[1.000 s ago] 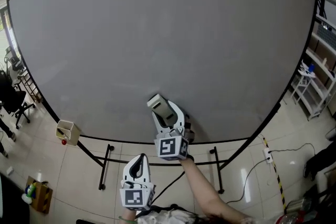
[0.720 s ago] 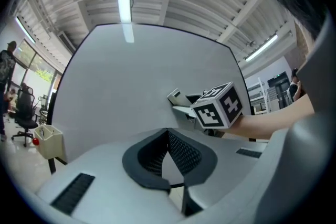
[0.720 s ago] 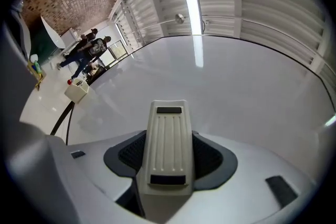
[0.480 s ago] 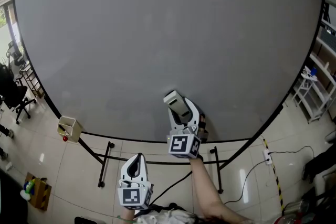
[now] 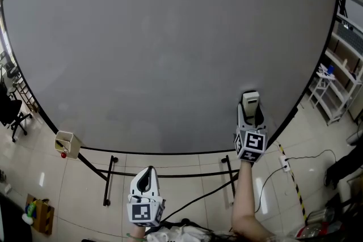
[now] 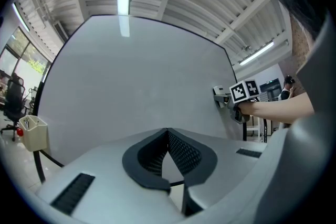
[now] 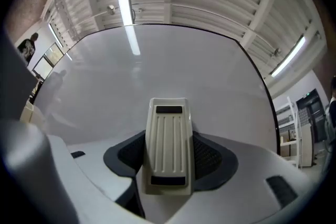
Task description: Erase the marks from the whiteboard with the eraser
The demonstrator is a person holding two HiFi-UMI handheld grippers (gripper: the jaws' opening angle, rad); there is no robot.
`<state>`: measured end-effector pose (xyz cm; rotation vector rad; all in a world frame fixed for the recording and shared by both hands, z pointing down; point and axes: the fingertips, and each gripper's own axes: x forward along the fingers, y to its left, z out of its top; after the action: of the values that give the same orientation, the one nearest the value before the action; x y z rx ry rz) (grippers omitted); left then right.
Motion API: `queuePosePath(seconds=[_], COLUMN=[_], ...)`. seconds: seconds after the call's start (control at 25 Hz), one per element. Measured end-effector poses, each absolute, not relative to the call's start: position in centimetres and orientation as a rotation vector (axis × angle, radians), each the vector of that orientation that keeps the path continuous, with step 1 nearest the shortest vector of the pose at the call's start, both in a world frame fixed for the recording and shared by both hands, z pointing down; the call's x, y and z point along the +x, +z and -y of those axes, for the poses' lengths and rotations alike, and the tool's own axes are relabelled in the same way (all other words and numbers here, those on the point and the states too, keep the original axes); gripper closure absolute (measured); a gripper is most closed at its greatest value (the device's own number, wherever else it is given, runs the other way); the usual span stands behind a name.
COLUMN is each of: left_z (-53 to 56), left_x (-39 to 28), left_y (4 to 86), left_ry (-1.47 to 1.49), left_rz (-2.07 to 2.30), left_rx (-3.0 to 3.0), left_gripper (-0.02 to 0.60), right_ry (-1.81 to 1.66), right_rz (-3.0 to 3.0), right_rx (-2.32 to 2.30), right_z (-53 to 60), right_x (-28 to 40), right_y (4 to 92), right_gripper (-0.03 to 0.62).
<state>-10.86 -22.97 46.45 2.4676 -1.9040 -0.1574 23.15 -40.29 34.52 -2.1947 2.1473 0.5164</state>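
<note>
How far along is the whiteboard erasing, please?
Done: the whiteboard shows no marks in any view. In hand: the right gripper has its jaws shut on the eraser, at the board's lower right edge; the left gripper hangs below, jaws together, empty. Left: apparently nothing, unless faint traces escape these views.

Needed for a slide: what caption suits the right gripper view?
Right gripper clamps a cream ribbed eraser, pointed at a whiteboard with no visible marks.

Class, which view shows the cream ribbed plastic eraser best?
The right gripper view: the cream ribbed plastic eraser fills the centre, clamped between the jaws. The head view shows it small; the left gripper view, tiny and distant.
</note>
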Motion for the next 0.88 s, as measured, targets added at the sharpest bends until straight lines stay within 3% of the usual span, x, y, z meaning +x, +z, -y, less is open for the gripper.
queuePosePath(seconds=[0.44, 0.76, 0.88], left_z=[23.2, 23.1, 22.9], left_x=[-12.4, -12.5, -13.5], left_y=[47.4, 46.9, 46.9], left_ry=[-0.156, -0.168, -0.171], left_rz=[1.923, 1.937, 1.953], left_rx=[2.412, 2.415, 2.402], left_gripper=[0.579, 0.578, 0.580], right_ry=[0.250, 0.537, 0.635], right_rz=[-2.007, -2.455, -2.527], right_rx=[-2.106, -1.937, -1.926], right_z=[40.2, 40.0, 40.0], right_x=[20.5, 2.4, -1.3], right_y=[35.9, 39.1, 40.4], right_gripper=[0.332, 0.332, 0.332])
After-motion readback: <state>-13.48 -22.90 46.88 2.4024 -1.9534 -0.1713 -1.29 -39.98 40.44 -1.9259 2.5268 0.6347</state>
